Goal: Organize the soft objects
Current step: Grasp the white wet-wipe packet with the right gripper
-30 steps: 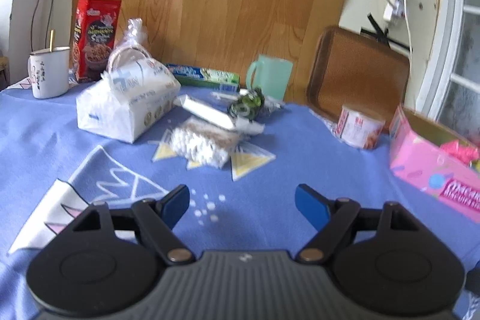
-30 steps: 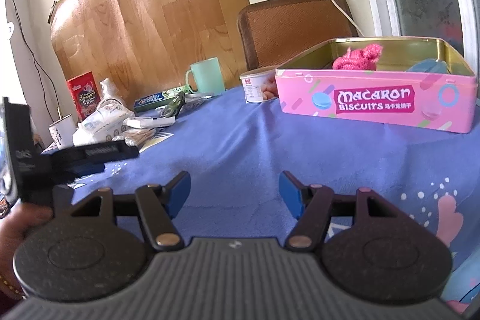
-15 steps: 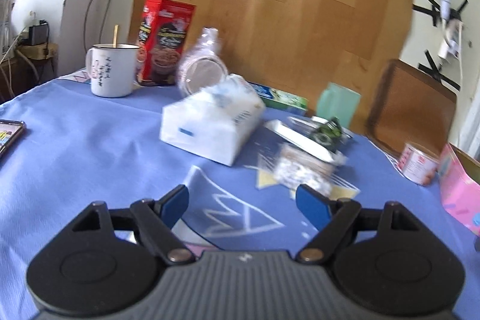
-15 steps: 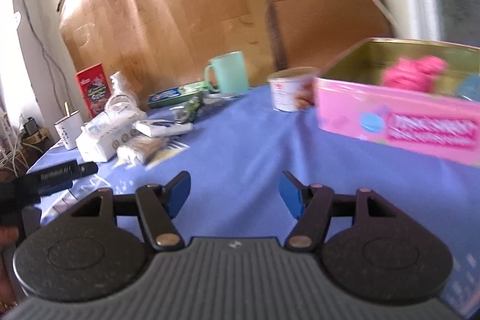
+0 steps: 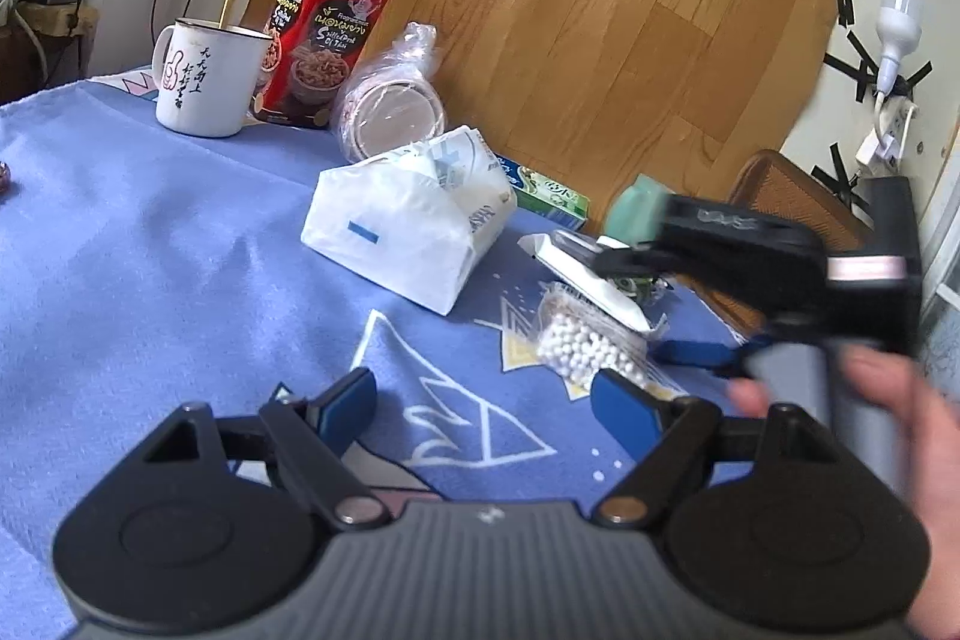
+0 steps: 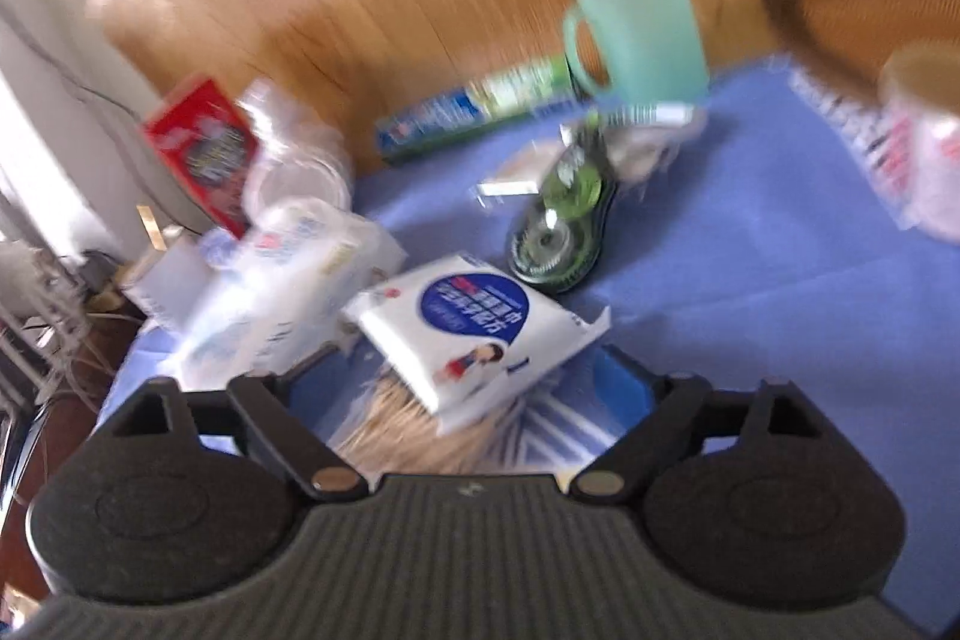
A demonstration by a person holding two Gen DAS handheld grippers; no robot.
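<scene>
right gripper (image 6: 465,388): jaws just opened wide, nothing pressed, straddling white wipes pack (image 6: 474,337) | left gripper (image 5: 483,400): open, empty, over blue cloth (image 5: 150,250) | pack: probably light, squashy, slick film; take across flat middle | room: tape dispenser (image 6: 561,226) just behind, tissue pack (image 6: 270,280) left; right side open

Right-wrist view motion-blurred, green mug (image 6: 642,28) smeared, pink-labelled tub (image 6: 924,142) cut off
</scene>
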